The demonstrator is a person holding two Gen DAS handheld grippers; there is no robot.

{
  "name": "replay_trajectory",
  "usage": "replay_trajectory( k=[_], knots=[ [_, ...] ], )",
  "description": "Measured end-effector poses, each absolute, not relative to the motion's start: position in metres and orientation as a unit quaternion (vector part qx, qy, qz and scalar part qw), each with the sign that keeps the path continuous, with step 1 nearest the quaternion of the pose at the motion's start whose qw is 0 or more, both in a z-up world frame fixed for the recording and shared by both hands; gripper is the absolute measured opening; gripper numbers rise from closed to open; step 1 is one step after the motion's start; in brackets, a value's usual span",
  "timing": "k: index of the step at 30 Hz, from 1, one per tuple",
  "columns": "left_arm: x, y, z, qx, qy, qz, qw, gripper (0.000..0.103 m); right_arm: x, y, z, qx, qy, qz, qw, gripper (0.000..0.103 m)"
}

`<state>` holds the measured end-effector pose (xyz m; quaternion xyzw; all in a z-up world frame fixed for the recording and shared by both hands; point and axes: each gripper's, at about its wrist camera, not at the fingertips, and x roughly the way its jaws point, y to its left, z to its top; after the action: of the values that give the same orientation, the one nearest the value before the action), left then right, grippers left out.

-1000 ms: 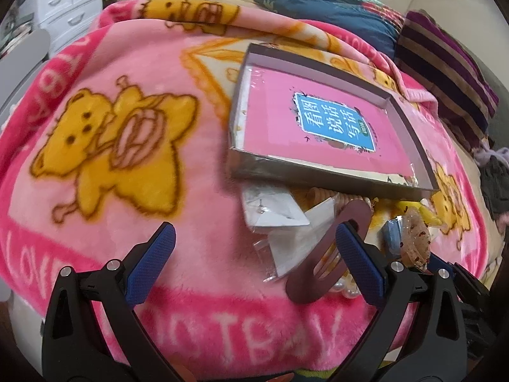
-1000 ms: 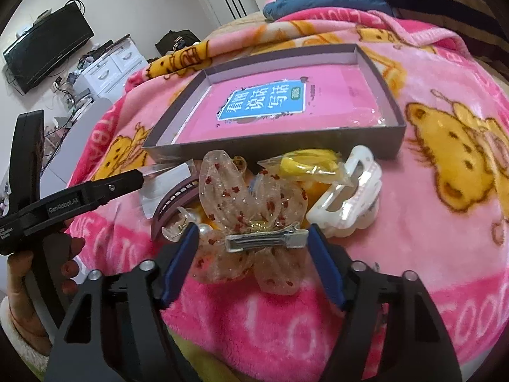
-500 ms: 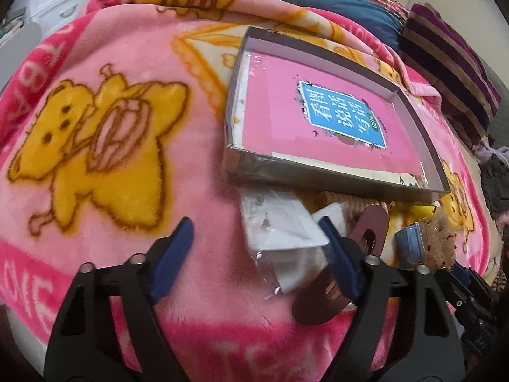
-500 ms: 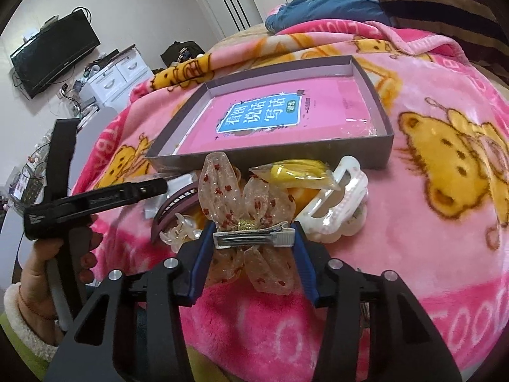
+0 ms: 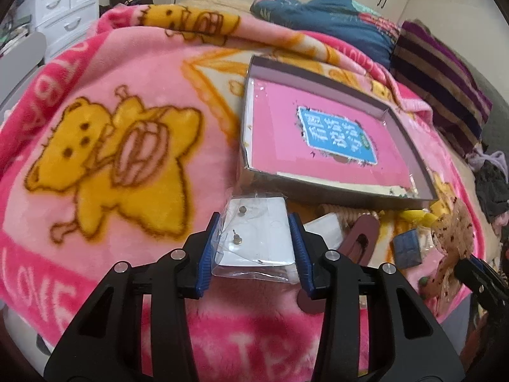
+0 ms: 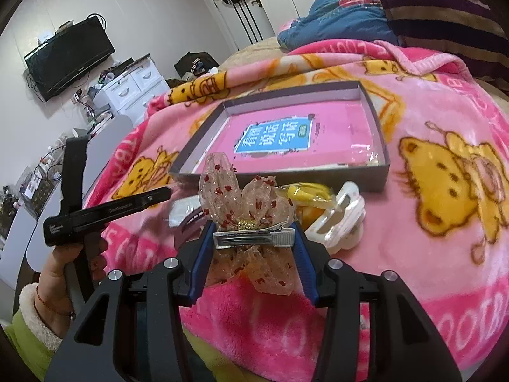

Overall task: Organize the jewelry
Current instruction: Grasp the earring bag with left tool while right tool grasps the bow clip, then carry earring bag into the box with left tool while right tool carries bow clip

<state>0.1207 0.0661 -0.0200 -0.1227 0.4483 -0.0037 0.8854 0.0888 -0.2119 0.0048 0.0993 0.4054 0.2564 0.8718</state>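
A clear packet of stud earrings (image 5: 257,238) lies on the pink blanket in front of the shallow grey box (image 5: 318,187). My left gripper (image 5: 254,248) is closing, and its blue pads press the packet's two sides. My right gripper (image 6: 254,248) is shut on the metal clip of a sheer bow hair clip with red dots (image 6: 219,178) and holds it just above the pile. The bow (image 5: 451,238) also shows at the right edge of the left wrist view. The box (image 6: 286,178) holds only a pink booklet with a blue label.
A white claw clip (image 6: 343,219), a yellow packet (image 6: 305,192), a mauve hair clip (image 5: 362,235) and a small blue block (image 5: 408,248) lie by the box's near wall. A striped pillow (image 5: 445,73) and blue bedding (image 5: 324,22) sit behind. White drawers (image 6: 133,86) stand off the bed.
My left gripper's jaws have come together from wide open onto the earring packet. My right gripper has risen a little with the bow clip in it.
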Motion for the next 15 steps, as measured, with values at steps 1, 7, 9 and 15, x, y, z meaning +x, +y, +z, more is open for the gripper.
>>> replay_trajectory(
  k=[1,7,9,15],
  knots=[
    [0.118,0.068,-0.018,-0.123,0.445,-0.002,0.887,0.034,0.089,-0.213,0.006,0.100,0.404,0.257,0.873,0.046],
    [0.106,0.073,-0.001,-0.132,0.426,-0.004,0.895,0.034,0.091,-0.216,0.019,0.106,0.394,0.263,0.874,0.046],
    [0.103,0.074,0.007,-0.135,0.417,-0.008,0.899,0.034,0.091,-0.216,0.022,0.107,0.391,0.267,0.874,0.046],
    [0.110,0.068,0.029,-0.127,0.398,-0.013,0.908,0.034,0.095,-0.221,0.038,0.126,0.381,0.283,0.871,0.046]
  ],
)
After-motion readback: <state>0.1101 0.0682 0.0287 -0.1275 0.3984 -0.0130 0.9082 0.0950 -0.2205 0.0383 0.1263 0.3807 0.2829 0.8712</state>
